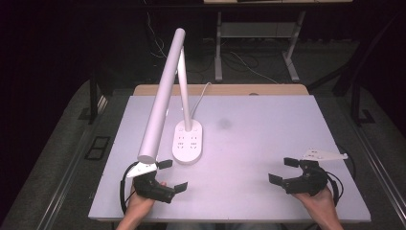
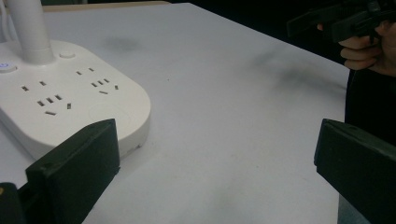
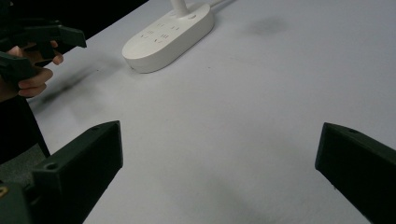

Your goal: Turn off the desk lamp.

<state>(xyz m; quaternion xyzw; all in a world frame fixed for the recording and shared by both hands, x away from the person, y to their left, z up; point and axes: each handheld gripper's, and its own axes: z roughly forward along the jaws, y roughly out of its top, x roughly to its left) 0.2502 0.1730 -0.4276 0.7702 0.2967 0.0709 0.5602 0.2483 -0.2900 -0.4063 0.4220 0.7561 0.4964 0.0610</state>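
Where the lamp (image 1: 187,142) stands, pale table (image 1: 268,143)

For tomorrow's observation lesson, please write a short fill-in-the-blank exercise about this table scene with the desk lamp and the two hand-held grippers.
1. The lamp base has built-in power ____.
2. The lamp stands nearer the ____ gripper.
3. The right gripper has its jaws ____.
4. The lamp is ____ in colour.

Missing words: sockets; left; open; white

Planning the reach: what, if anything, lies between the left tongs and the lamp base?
Nothing visible. The left tongs stand open just short of the lamp base, with bare table between them.
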